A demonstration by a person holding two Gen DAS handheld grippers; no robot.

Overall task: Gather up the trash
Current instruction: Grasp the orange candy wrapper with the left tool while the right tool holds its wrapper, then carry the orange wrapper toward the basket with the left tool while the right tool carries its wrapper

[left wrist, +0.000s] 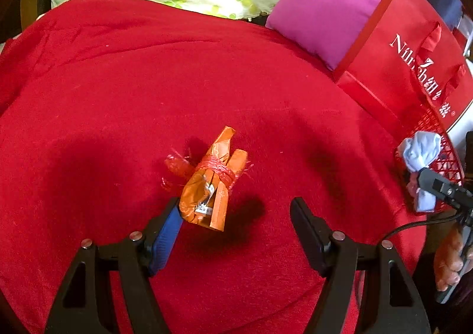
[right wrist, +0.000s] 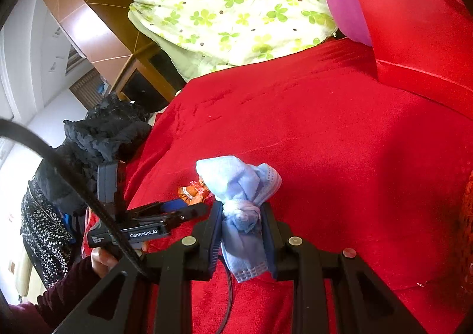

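On the red blanket lies an orange wrapper tied with red string, just off the blue-padded finger of the left gripper — jaws apart, nothing pinched. Off to the right, the right gripper is clamped on a knotted pale-blue face mask — beside a red mesh basket and red paper bag.

"GenRobot.AI" on left gripper
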